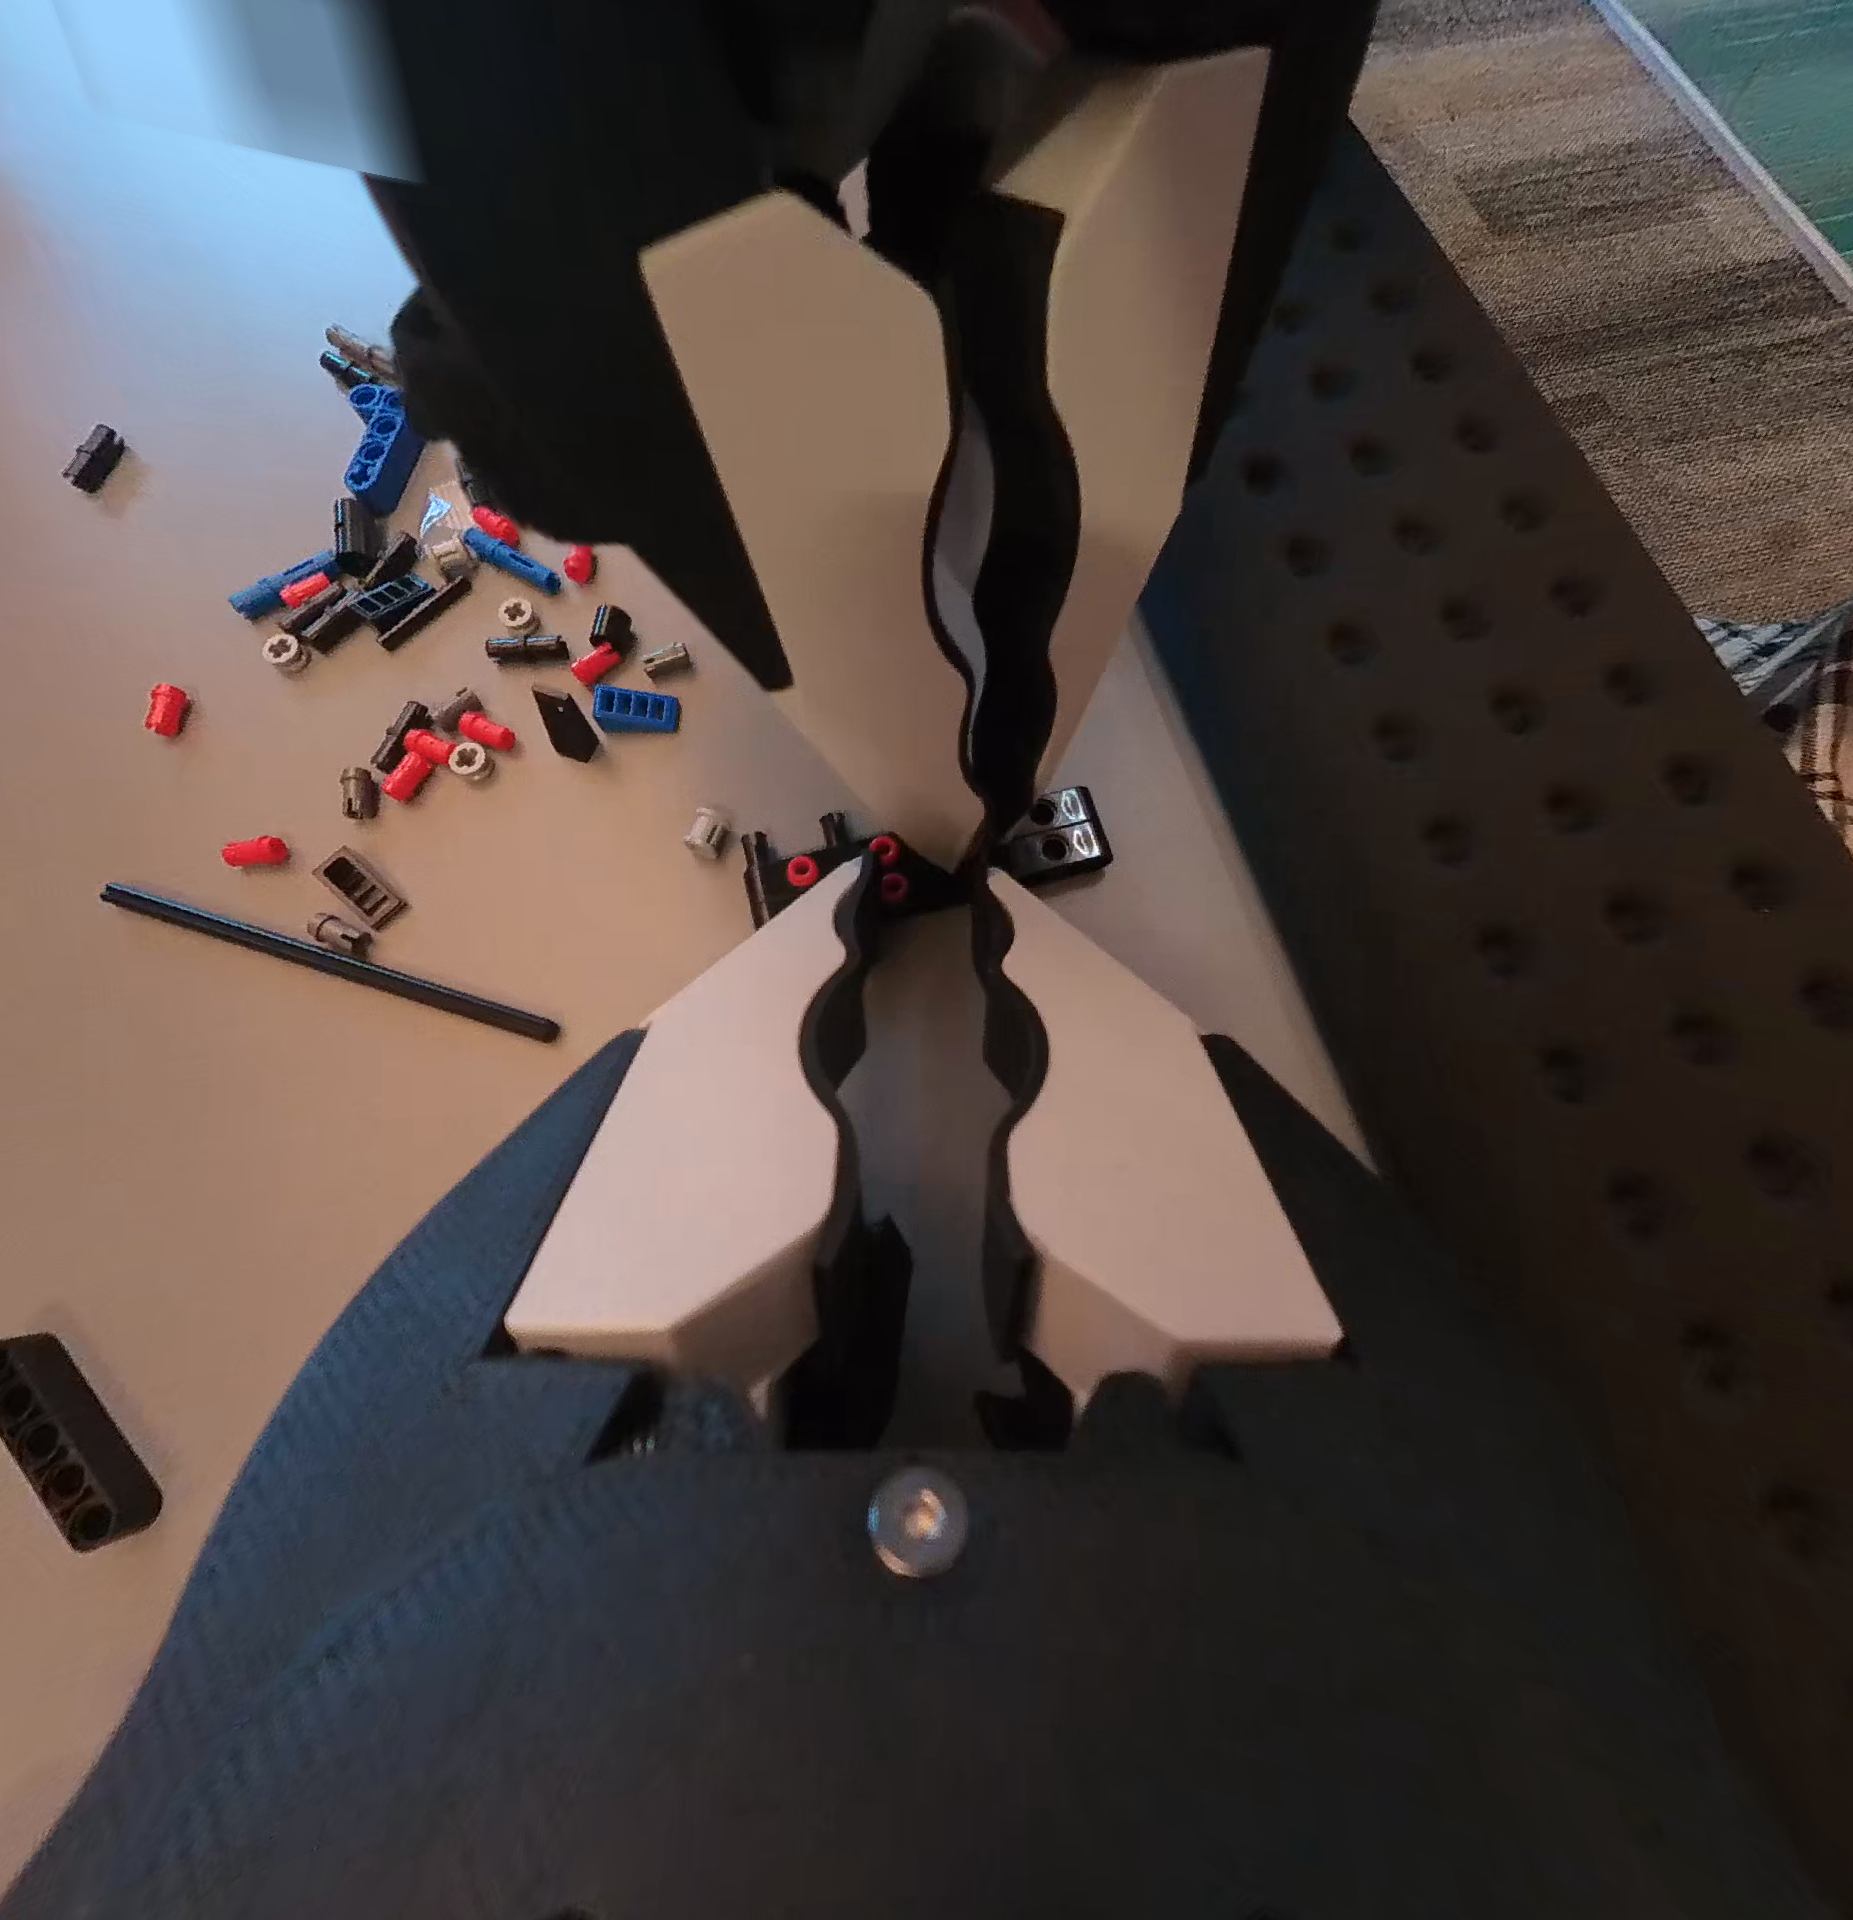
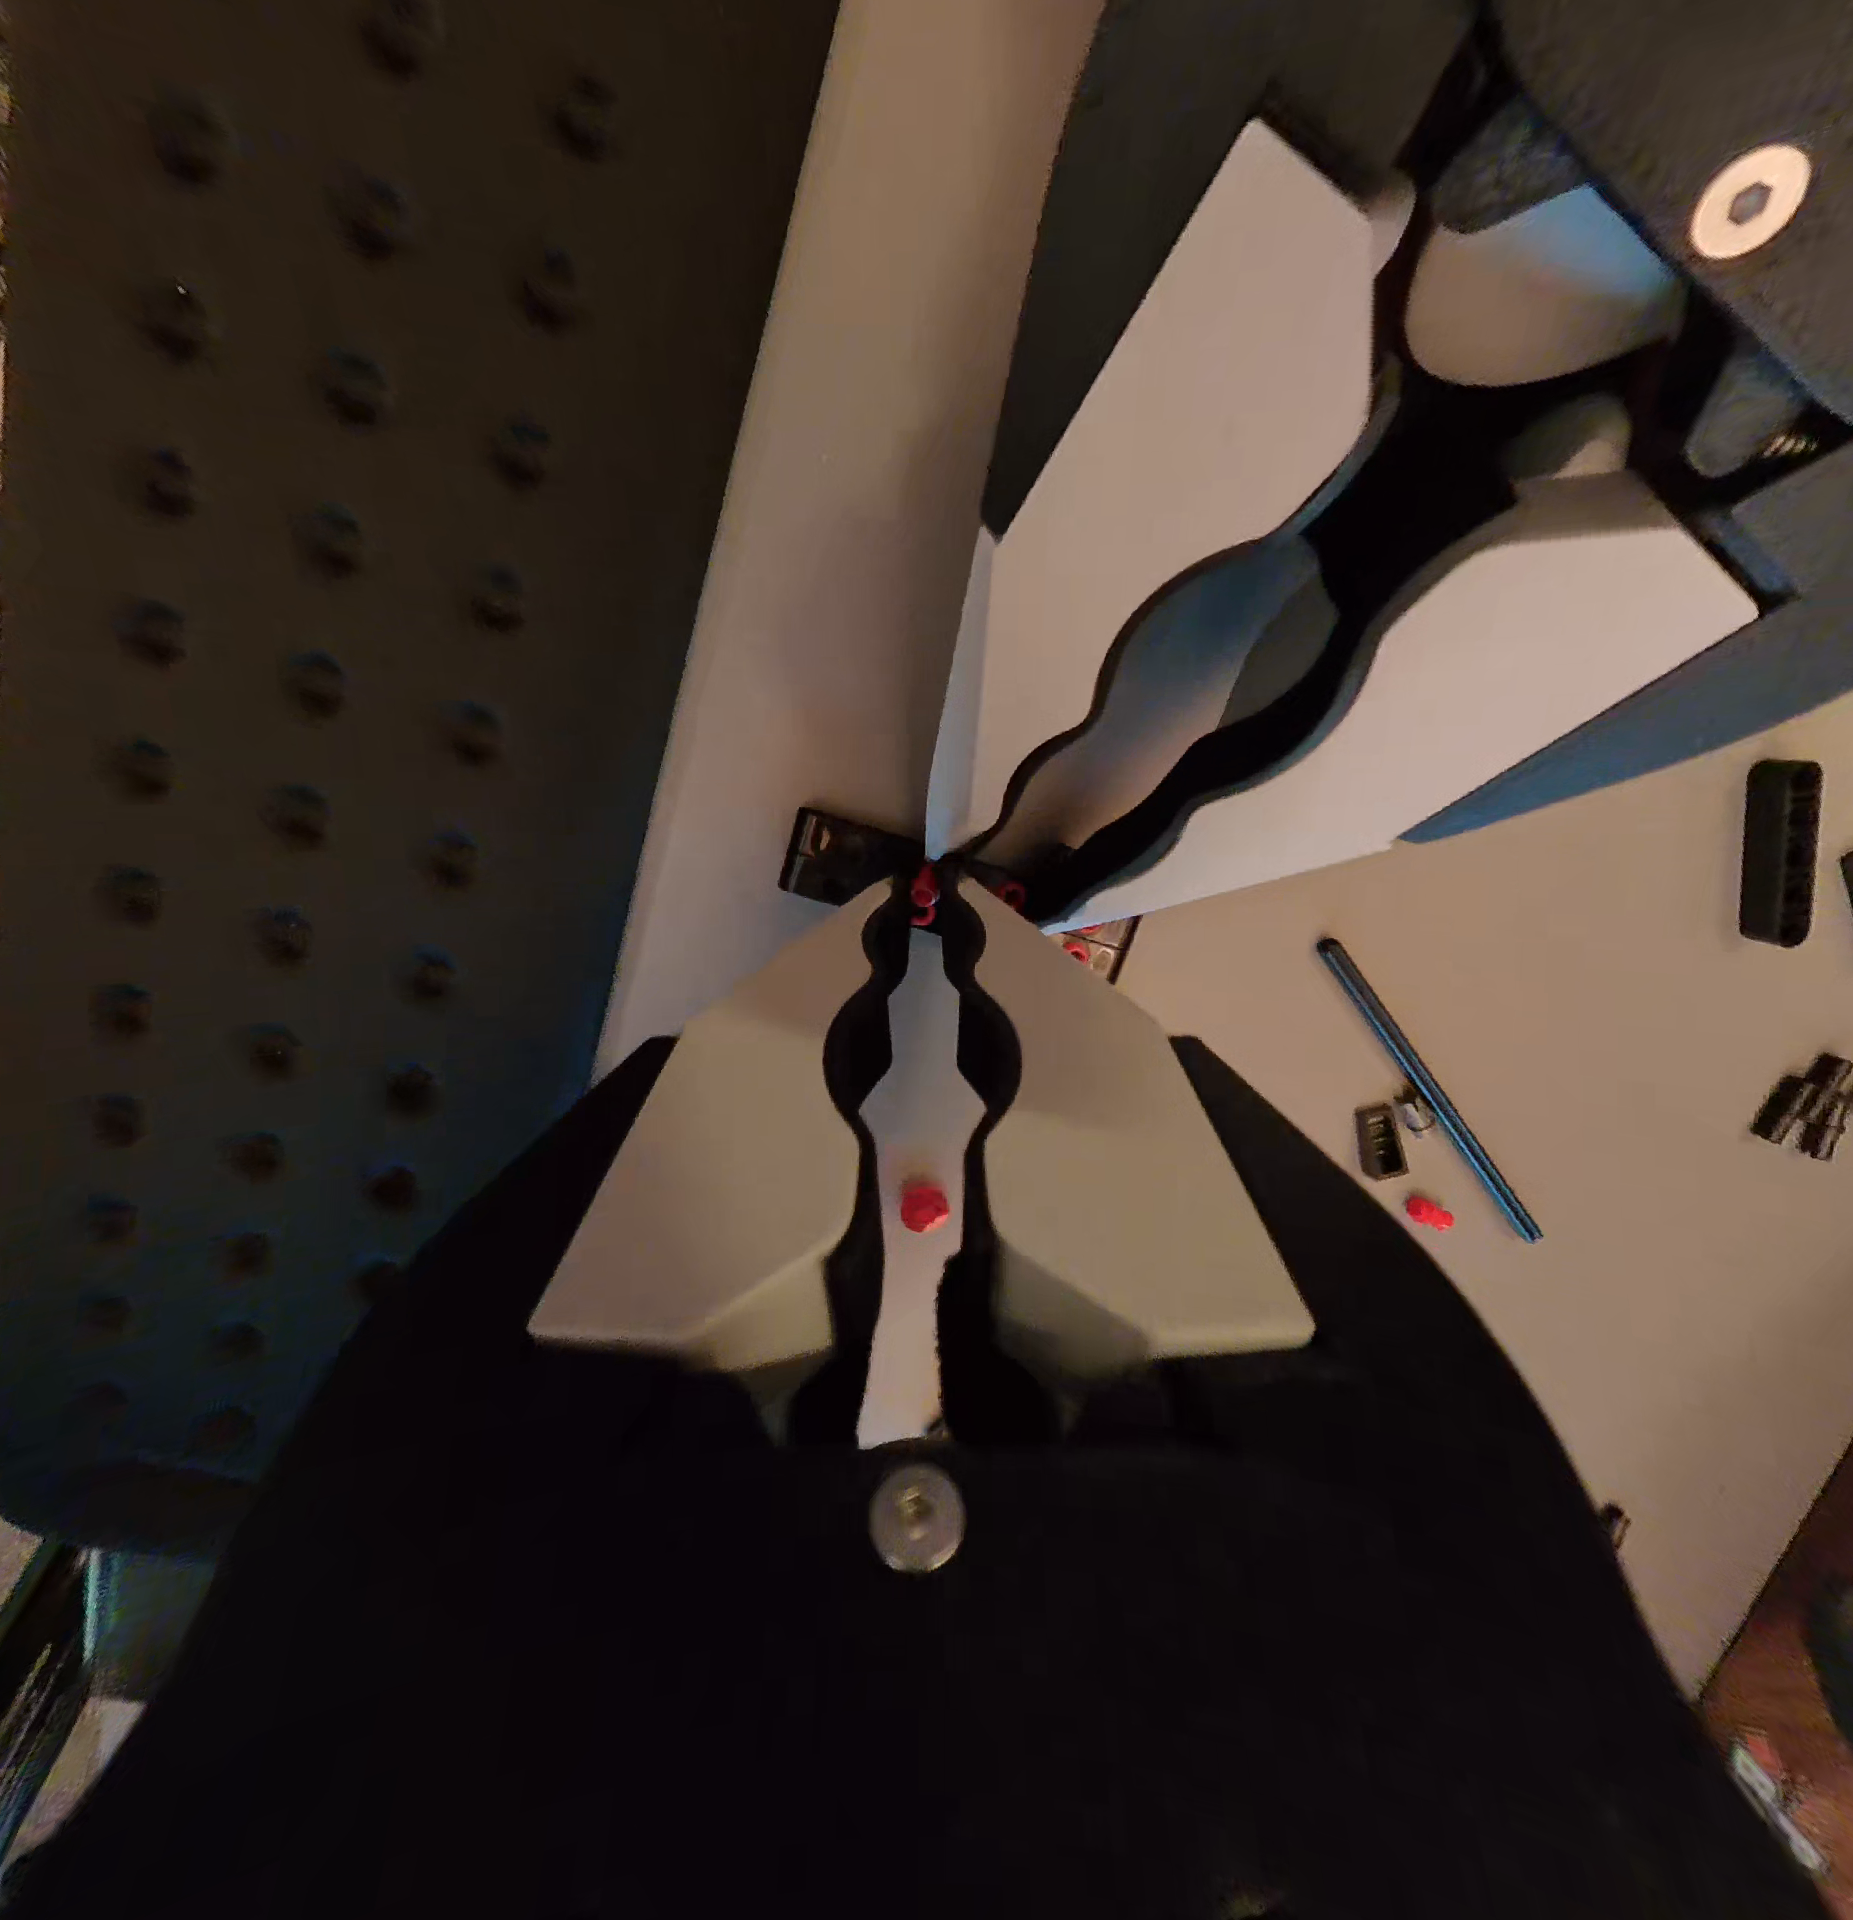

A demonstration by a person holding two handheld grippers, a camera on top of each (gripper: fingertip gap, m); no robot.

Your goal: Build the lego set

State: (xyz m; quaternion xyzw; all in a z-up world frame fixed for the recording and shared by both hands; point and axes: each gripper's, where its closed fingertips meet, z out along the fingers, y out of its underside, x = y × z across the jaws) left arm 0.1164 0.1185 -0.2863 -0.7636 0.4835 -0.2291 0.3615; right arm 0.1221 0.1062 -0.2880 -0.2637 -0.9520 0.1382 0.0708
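Here the work sits close to the table (image 1: pixel 226 1143) edge: a dark perforated panel (image 1: pixel 1524 727) runs just beside the black assembly (image 1: pixel 906 883), leaving only a narrow strip of bare tabletop on that side. The opposite side is open, though loose parts (image 1: pixel 434 623) are scattered there, with a long black axle (image 1: pixel 330 961) lying nearer and a black beam (image 1: pixel 65 1444) well apart by the table's near edge.

The left gripper (image 1: pixel 927 894) has its fingers slightly apart, the tips closing on the assembly, which shows red pins (image 1: pixel 889 868) in its holes; whether they clamp it firmly cannot be told. The right gripper (image 2: pixel 932 899) meets it tip to tip from the opposite direction, its fingers drawn almost together at the tips on the same assembly (image 2: pixel 834 852). What exactly its tips pinch is too small to tell. A black end piece (image 1: pixel 1057 836) of the assembly projects toward the panel. One loose red pin (image 2: pixel 922 1205) lies on the table beneath the right gripper's fingers, another (image 2: pixel 1429 1211) beside the axle (image 2: pixel 1426 1086).
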